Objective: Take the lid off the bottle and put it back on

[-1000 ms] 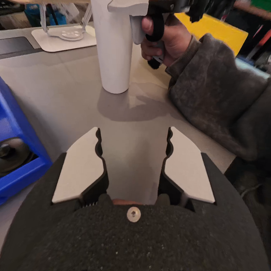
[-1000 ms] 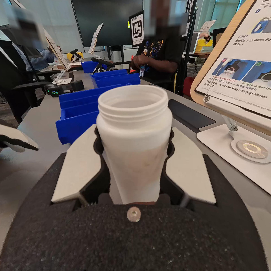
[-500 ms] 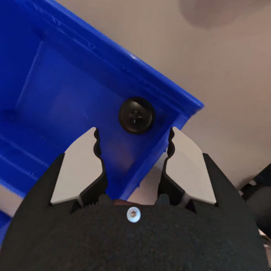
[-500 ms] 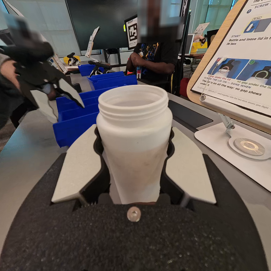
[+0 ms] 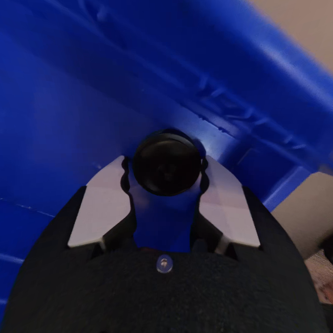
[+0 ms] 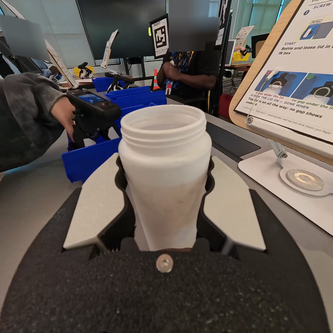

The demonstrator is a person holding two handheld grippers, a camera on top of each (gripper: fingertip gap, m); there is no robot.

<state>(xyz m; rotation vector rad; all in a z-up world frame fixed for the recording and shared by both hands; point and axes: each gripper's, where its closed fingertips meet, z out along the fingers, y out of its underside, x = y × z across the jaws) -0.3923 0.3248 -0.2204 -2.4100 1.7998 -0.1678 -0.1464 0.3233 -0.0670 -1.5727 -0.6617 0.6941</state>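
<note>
My right gripper is shut on the white bottle, holding it upright by its body. The bottle's threaded mouth is open, with no lid on it. The black round lid lies on the floor of a blue bin, near a corner. My left gripper is down inside the bin, open, with its fingertips on either side of the lid and close to its edge. In the right wrist view the left gripper reaches into the near blue bin, left of the bottle; its fingertips are hidden there.
An instruction board on a white stand base stands to the right of the bottle. More blue bins sit behind. A person stands across the grey table. A grey sleeve enters from the left.
My left gripper has swung from the table over the blue bin and dropped into it, so the lid now sits between its fingertips; the jaws have narrowed slightly. The right gripper still holds the bottle.
</note>
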